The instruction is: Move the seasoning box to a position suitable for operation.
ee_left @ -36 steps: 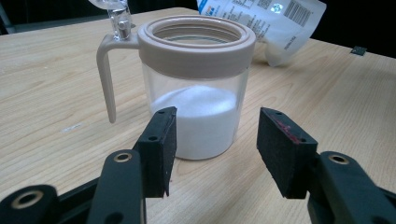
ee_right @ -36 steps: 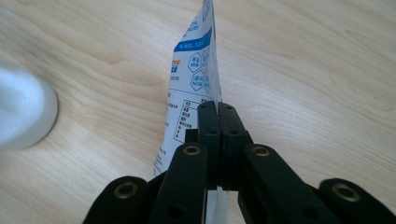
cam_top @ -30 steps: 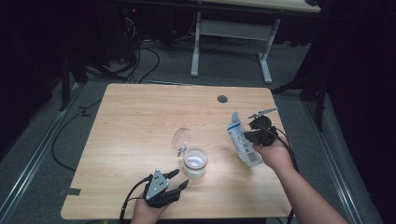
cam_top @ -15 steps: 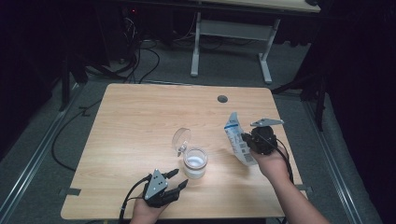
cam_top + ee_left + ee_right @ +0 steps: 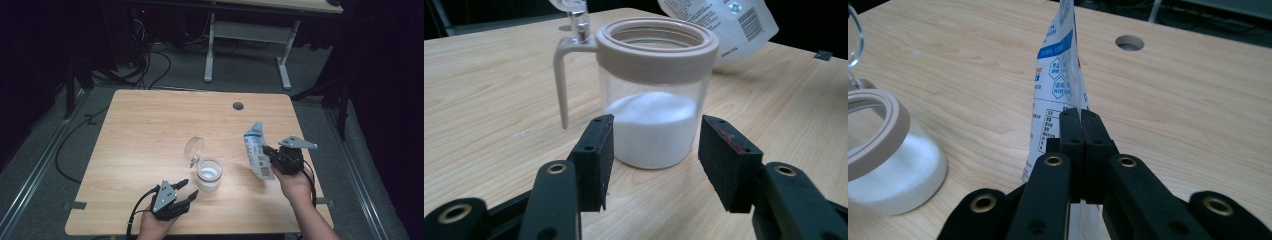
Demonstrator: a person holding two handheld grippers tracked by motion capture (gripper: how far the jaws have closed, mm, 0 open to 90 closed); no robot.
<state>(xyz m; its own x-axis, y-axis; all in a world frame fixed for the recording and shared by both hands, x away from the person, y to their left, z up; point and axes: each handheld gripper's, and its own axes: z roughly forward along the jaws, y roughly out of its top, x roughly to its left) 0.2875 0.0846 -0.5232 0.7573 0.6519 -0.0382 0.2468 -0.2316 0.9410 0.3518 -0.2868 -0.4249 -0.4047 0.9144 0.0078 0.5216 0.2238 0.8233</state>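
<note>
The right gripper (image 5: 267, 156) is clenched on a white packet (image 5: 256, 156), held upright above the worktop (image 5: 150, 125) right of the jar (image 5: 208, 174). The left gripper (image 5: 186, 189), released, flanks the jar without touching it.

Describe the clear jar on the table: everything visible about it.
The jar is a small, clear, round container, seemingly glass or plastic, with a thick beige ring around its mouth and a thin beige handle hanging down one side. Its clear hinged lid stands flipped open behind it. White powder or fine grains fill roughly its lower half, heaped slightly. It stands upright on the wooden table, near the front edge's middle. The open left gripper faces it without touching it.
</note>
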